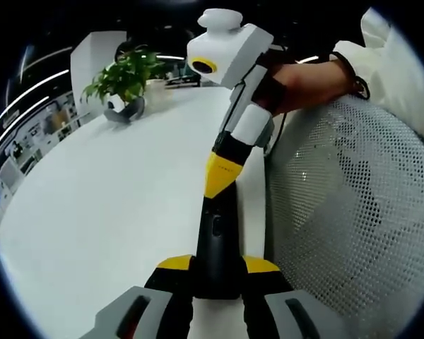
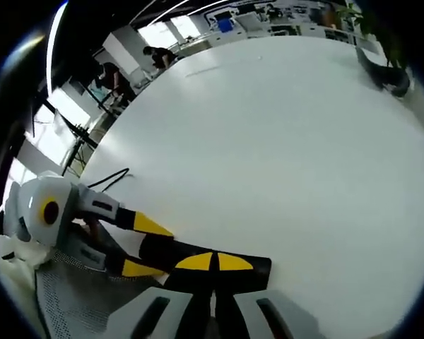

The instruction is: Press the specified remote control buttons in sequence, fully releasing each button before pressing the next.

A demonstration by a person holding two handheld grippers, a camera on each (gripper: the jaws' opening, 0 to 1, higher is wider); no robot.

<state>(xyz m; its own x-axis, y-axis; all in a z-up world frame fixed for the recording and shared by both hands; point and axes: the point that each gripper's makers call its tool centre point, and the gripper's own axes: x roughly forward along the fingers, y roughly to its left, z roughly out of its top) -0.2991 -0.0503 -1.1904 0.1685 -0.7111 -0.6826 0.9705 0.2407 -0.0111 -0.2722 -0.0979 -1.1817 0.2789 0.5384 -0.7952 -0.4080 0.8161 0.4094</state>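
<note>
A long black remote control (image 1: 215,240) lies lengthwise between the yellow-tipped jaws of my left gripper (image 1: 218,264), which is shut on its near end just above the white table (image 1: 106,212). My right gripper (image 1: 220,175), held by a hand with a white sleeve, comes down from the upper right. Its yellow tips are together and rest on the remote's far part. In the right gripper view, my right gripper (image 2: 215,262) is shut with its tips on the remote (image 2: 167,251), while the left gripper (image 2: 145,247) clamps the remote from the left.
A white mesh chair back (image 1: 353,212) stands close on the right of the table edge. A potted plant (image 1: 124,78) sits at the far end of the table. A dark cable (image 2: 109,180) hangs off the table edge. People (image 2: 113,78) stand in the background.
</note>
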